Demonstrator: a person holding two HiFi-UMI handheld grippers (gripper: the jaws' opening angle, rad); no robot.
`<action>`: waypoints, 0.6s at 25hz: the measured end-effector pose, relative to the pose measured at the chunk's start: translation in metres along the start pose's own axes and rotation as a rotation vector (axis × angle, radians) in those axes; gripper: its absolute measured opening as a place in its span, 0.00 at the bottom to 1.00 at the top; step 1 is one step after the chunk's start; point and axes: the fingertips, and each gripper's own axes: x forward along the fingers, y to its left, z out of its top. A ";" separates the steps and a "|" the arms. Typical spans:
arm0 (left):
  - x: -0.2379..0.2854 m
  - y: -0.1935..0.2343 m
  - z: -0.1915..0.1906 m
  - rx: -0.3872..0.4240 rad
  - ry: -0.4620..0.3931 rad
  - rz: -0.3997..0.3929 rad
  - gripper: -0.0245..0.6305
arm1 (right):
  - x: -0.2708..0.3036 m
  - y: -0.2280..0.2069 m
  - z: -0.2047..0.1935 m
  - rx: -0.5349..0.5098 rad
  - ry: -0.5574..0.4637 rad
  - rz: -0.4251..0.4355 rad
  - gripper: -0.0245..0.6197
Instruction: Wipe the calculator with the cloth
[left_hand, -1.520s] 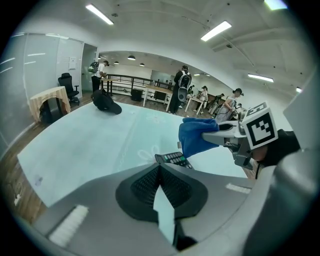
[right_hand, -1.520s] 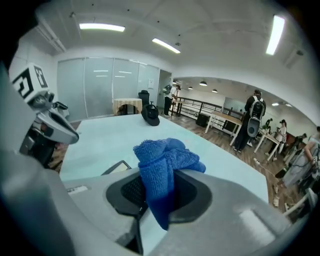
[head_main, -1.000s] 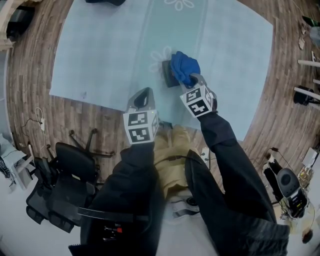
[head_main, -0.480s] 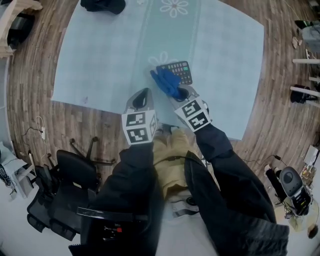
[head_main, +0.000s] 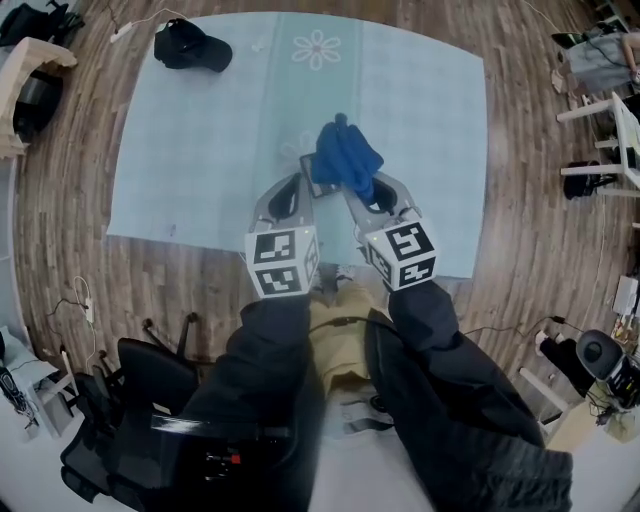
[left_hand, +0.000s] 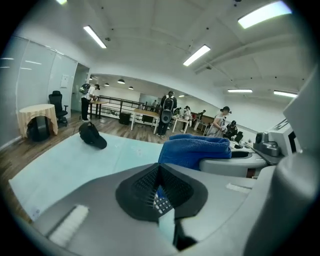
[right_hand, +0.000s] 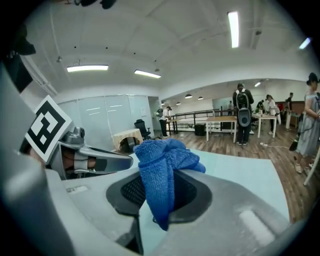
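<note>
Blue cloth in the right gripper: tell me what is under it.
A dark rectangular calculator sits beneath the blue terry cloth. Only its left edge shows in the head view. The rest of it is covered.

Bright ceiling light is flooding all three views

In both gripper views the ceiling strips are glaring white and black corners are framing the round fisheye pictures; the grey body of the left hand-held gripper and the right hand-held gripper is blurring close to the lens, while the hall behind is reading sharp. In the head view the pale worktop is lying evenly lit under faint shadows — the floorboards are curving at the rim.
</note>
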 end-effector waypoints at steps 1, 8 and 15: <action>-0.002 -0.008 0.010 0.014 -0.021 -0.016 0.04 | -0.008 -0.002 0.009 0.000 -0.024 -0.018 0.18; -0.015 -0.051 0.058 0.099 -0.119 -0.084 0.04 | -0.052 -0.017 0.058 0.007 -0.152 -0.110 0.18; -0.031 -0.084 0.090 0.170 -0.195 -0.120 0.04 | -0.082 -0.023 0.094 -0.003 -0.255 -0.162 0.18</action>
